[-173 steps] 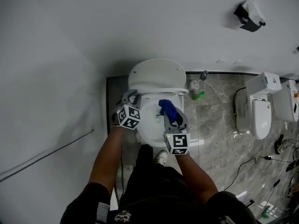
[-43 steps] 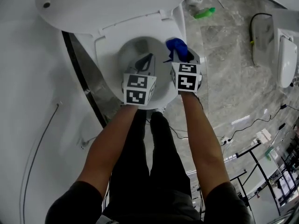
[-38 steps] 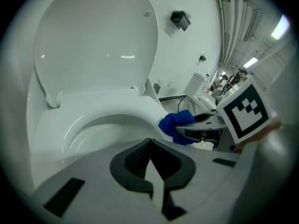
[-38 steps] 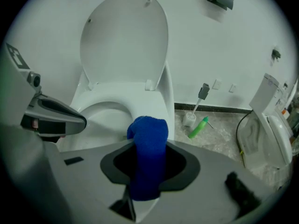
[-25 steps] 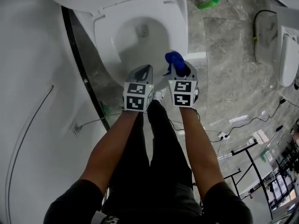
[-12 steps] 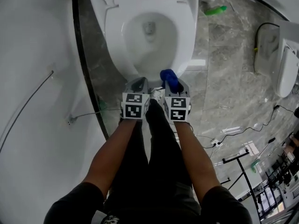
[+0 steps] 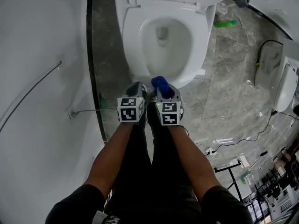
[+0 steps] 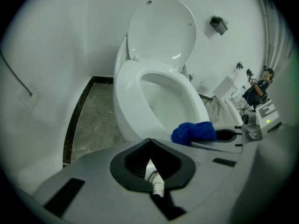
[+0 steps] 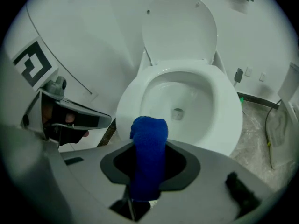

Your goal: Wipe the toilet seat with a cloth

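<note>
The white toilet stands with its lid (image 9: 180,27) raised and its seat (image 7: 133,45) down around the open bowl. Both grippers hang side by side just in front of the bowl's front edge, above the person's legs and off the seat. My right gripper (image 7: 163,90) is shut on a rolled blue cloth (image 7: 160,83), which sticks up between its jaws (image 9: 149,129). My left gripper (image 7: 136,87) is shut with nothing in it (image 8: 150,141). From the left gripper view the blue cloth (image 8: 194,132) shows just to the right, near the seat (image 8: 126,92).
A white wall with a dark floor strip (image 7: 93,78) runs close on the left. On the marble floor lie a green bottle (image 7: 225,24) and cables (image 7: 233,141). Another white fixture (image 7: 285,85) stands at the right. A person (image 8: 259,80) stands far off.
Both grippers have drawn back from over the bowl and its right rim to just in front of the toilet. The blue cloth stays in the right gripper.
</note>
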### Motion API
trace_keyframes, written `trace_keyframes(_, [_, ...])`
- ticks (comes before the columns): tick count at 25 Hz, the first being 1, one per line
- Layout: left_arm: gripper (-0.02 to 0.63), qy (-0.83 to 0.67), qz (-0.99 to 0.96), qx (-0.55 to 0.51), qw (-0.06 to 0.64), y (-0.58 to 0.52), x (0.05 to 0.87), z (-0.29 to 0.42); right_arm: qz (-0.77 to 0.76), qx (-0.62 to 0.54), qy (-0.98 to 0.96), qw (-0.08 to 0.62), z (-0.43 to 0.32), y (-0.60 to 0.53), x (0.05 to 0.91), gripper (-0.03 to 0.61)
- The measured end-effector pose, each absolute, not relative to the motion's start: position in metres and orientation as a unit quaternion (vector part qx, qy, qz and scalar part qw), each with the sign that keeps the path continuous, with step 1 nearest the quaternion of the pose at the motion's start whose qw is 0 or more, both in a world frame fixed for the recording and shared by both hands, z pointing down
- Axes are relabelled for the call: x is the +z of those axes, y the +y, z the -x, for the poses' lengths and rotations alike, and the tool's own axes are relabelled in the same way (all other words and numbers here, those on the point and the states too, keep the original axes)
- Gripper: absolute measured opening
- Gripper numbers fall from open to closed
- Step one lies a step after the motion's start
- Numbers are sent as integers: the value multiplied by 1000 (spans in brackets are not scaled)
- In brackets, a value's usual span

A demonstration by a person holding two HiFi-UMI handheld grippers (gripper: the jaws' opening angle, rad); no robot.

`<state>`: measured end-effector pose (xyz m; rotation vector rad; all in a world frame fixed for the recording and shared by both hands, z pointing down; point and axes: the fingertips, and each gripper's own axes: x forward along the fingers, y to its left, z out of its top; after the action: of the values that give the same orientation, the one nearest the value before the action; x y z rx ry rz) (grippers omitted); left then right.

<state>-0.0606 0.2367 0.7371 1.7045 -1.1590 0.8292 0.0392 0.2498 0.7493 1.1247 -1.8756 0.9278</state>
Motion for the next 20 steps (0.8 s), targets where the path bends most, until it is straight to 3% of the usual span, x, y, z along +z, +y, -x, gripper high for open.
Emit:
trace_keyframes(13, [9,-521,-658,297,456,204,739,121,-372,313,-786,383,53,179,750,107])
trace_keyframes(20, [11,-524,-670,289,440,158,741,143,-389,320,-791,348,69,112,749,107])
